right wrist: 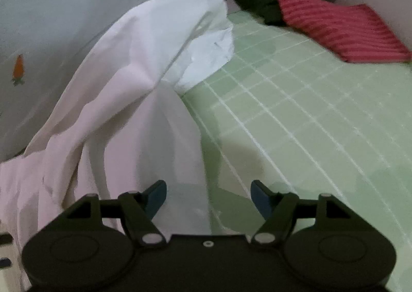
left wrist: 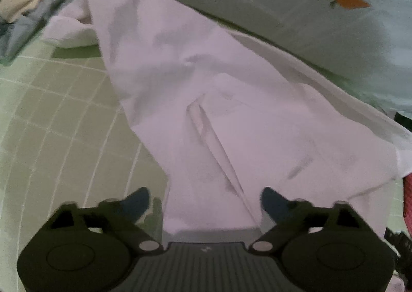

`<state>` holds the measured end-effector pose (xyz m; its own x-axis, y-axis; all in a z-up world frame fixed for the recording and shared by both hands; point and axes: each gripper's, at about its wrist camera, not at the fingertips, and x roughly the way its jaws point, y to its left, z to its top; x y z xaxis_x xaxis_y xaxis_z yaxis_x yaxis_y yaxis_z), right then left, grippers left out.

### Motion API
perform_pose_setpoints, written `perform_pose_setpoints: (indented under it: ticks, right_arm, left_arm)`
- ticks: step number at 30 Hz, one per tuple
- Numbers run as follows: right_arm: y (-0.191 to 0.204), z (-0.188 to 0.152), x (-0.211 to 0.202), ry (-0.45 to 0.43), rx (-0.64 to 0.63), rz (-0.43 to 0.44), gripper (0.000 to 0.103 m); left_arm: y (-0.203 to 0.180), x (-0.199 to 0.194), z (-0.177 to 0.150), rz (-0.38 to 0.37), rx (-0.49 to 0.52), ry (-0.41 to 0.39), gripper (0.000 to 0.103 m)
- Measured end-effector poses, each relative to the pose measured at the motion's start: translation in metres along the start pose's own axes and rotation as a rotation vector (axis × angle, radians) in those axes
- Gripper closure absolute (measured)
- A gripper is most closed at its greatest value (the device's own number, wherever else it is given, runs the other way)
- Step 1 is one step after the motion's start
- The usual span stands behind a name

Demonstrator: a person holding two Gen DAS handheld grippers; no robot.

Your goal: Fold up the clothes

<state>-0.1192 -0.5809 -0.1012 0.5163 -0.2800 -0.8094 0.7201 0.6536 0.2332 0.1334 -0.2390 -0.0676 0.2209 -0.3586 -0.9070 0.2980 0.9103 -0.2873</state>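
Green grid mat (right wrist: 296, 111), white shirt (left wrist: 206, 86), no legible writing, both claws spread.

Left gripper (left wrist: 205, 204): jaws spread wide, both blue fingertips (left wrist: 137, 203) visible and well apart. Black linkage arms splayed out to either side of the ribbed body. Nothing pinched between the tips.

Right gripper (right wrist: 208, 198): jaws likewise spread wide, blue fingertips (right wrist: 260, 198) well apart, linkages splayed. Nothing clamped. Whether either tip touches anything cannot be told. No hand or wrist visible in either view.
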Motion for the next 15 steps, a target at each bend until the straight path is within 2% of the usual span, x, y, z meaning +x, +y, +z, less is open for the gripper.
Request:
perform_pose_setpoints:
  ticks: [1, 3, 4, 5, 6, 7, 10, 15]
  right_arm:
    - [0.003, 0.006, 0.008, 0.012, -0.003, -0.003, 0.030]
    - [0.010, 0.017, 0.024, 0.035, -0.010, -0.008, 0.031]
    - [0.013, 0.022, 0.031, 0.046, -0.021, -0.003, 0.045]
    - [0.016, 0.026, 0.035, 0.057, -0.045, 0.018, 0.073]
    - [0.020, 0.031, 0.039, 0.067, -0.068, 0.035, 0.084]
    - [0.023, 0.036, 0.041, 0.060, -0.088, 0.034, 0.097]
    - [0.028, 0.053, 0.037, -0.018, -0.142, 0.018, 0.100]
    - [0.014, 0.102, -0.007, -0.263, -0.100, -0.016, 0.101]
  left_arm:
    - [0.003, 0.005, 0.004, -0.011, -0.007, 0.011, 0.033]
    - [0.007, 0.012, 0.007, -0.033, -0.024, 0.026, 0.056]
    - [0.008, 0.013, 0.007, -0.025, -0.027, 0.020, 0.061]
    - [0.009, 0.013, 0.008, -0.009, -0.026, 0.010, 0.080]
    - [0.009, 0.013, 0.008, 0.007, -0.025, 0.001, 0.086]
    - [0.011, 0.013, 0.009, 0.010, -0.029, -0.013, 0.088]
    - [0.013, -0.001, 0.022, 0.045, -0.003, -0.105, 0.090]
    - [0.012, -0.051, 0.056, 0.102, 0.057, -0.309, 0.094]
